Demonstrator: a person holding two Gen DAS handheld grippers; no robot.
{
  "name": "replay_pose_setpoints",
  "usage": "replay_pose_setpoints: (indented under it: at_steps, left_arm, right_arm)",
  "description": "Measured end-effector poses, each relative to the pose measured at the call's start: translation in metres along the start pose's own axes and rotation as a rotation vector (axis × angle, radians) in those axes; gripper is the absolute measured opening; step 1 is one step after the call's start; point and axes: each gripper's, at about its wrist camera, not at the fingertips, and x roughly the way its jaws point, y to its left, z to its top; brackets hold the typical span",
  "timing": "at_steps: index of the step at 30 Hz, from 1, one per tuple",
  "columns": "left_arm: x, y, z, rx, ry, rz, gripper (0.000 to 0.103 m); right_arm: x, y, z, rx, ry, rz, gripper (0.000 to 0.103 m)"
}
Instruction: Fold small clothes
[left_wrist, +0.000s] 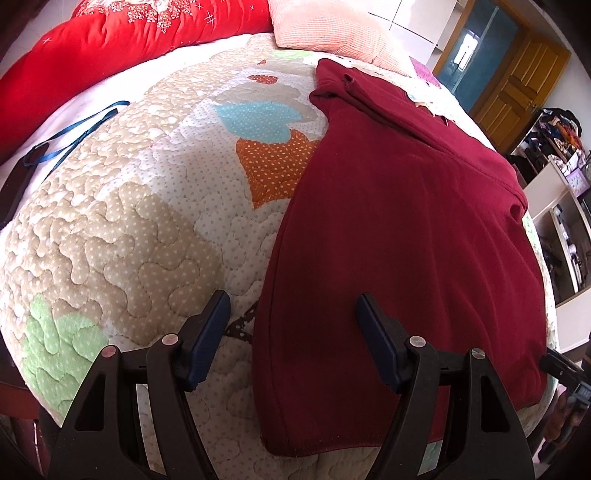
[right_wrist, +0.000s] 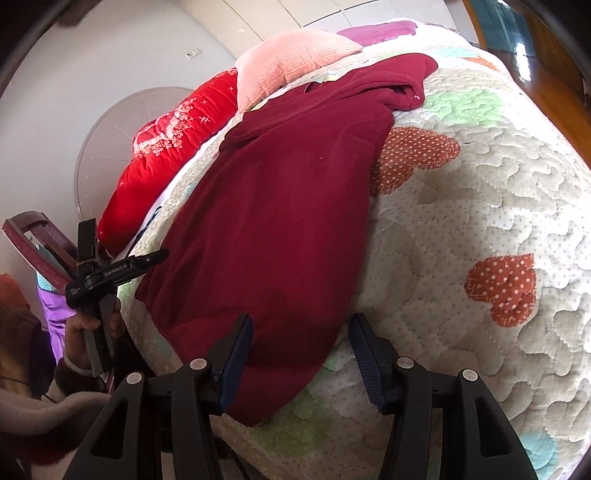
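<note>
Black left gripper (left_wrist: 291, 314) and right gripper (right_wrist: 301, 334), jaws apart, gripping nothing, flank your garment (left_wrist: 399, 229): its near hem lies just ahead, long axis running far across the quilt (left_wrist: 129, 221), both grippers equally close.
</note>
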Motion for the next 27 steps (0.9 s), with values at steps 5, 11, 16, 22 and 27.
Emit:
replay_pose_setpoints:
  at_steps: [5, 11, 16, 22, 27]
  left_arm:
    - [0.001, -0.002, -0.002, 0.007, 0.007, 0.005, 0.076]
    - [0.000, -0.008, -0.008, 0.020, 0.033, -0.030, 0.076]
    - [-0.005, -0.007, -0.011, 0.013, 0.014, -0.094, 0.013]
    - [-0.028, -0.013, -0.022, 0.058, -0.006, -0.142, 0.008]
    - [-0.031, -0.013, -0.037, 0.106, -0.006, -0.077, 0.008]
  right_arm:
    - [0.004, -0.003, -0.003, 0.036, -0.034, 0.061, 0.053]
    - [0.013, 0.000, -0.001, 0.038, -0.045, 0.092, 0.016]
    - [0.004, 0.012, -0.002, 0.021, -0.092, 0.130, 0.010]
    - [-0.022, 0.034, -0.011, -0.056, -0.097, 0.128, 0.007]
    - [-0.012, 0.019, -0.022, -0.012, -0.046, 0.045, 0.007]
